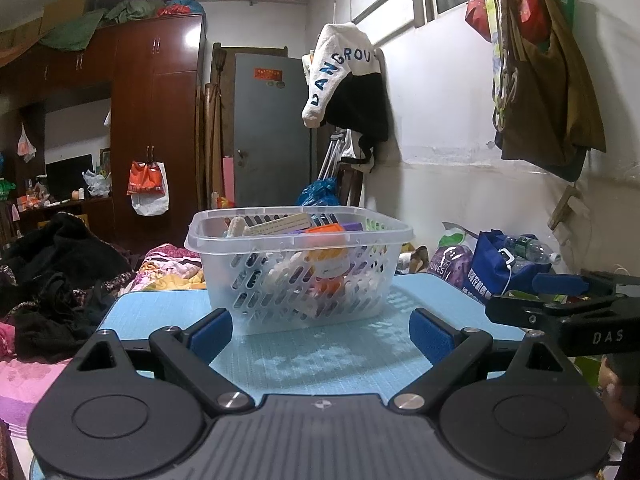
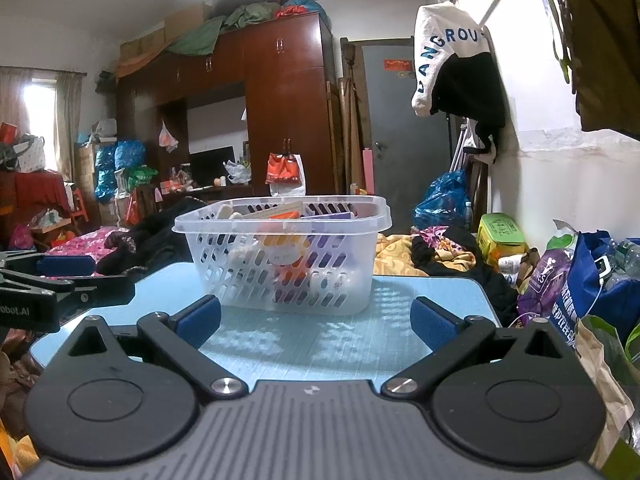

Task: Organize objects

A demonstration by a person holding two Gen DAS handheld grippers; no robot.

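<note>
A clear plastic basket (image 1: 384, 240) with slotted walls stands on the light blue table (image 1: 320, 360). It holds several items, among them an orange-capped bottle (image 1: 330, 256), a purple box and a tan card. My left gripper (image 1: 320, 336) is open and empty, low over the table just in front of the basket. My right gripper (image 2: 316, 326) is open and empty too, in front of the basket (image 2: 372, 216) on the table (image 2: 320, 344). Each gripper shows at the edge of the other's view: the right one (image 1: 560, 300) and the left one (image 2: 60, 280).
A bed with dark clothes (image 1: 60, 280) and a flowered quilt lies left and behind the table. Bags (image 2: 580, 288) and a blue sack crowd the right side by the white wall. A jacket (image 1: 348, 80) hangs on the wall. A wardrobe and grey door stand behind.
</note>
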